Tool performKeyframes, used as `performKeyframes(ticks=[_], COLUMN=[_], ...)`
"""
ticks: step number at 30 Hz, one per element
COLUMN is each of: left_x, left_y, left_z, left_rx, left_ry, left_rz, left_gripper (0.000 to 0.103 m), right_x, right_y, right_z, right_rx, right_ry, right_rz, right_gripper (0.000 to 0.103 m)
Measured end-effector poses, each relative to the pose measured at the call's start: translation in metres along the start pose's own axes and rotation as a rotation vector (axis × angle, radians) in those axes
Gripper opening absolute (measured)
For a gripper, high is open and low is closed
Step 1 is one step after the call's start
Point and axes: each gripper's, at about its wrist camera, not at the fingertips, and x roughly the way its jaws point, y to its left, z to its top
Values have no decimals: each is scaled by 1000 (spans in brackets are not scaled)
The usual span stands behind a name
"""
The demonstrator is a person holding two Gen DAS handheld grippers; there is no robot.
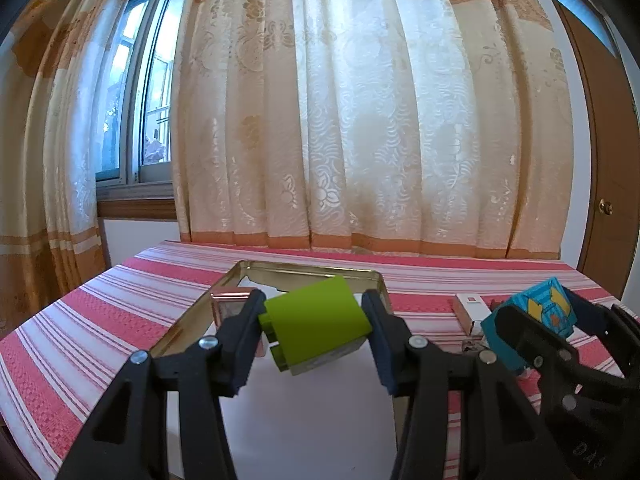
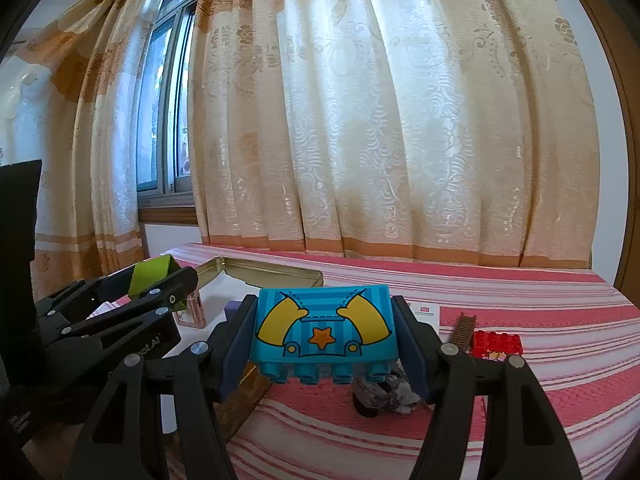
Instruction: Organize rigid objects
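Left claw (image 1: pixel 316 330) grips green block (image 1: pixel 316 316) above tin tray (image 1: pixel 280 268) | right claw (image 2: pixel 326 344) grips blue block (image 2: pixel 324 328) beside it

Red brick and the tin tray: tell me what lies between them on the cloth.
In the right wrist view, between the red brick and the tin tray lie a brown comb-like strip, a white card and a dark crumpled lump.

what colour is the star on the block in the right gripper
Orange, on the blue striped block held by the right gripper; clearest in the right wrist view.
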Motion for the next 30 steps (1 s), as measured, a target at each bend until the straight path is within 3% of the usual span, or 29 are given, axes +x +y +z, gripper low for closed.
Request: performKeyframes(ticks=[30], left_x=[0], left_y=[23], left_z=[0], left_rx=[-2], left_ry=[1], left_rz=[31], left_gripper=[49], right_x=[7], right_y=[16], right_z=[0], right_rx=[-30], right_ry=[9], right_rz=[61], right_gripper=[67])
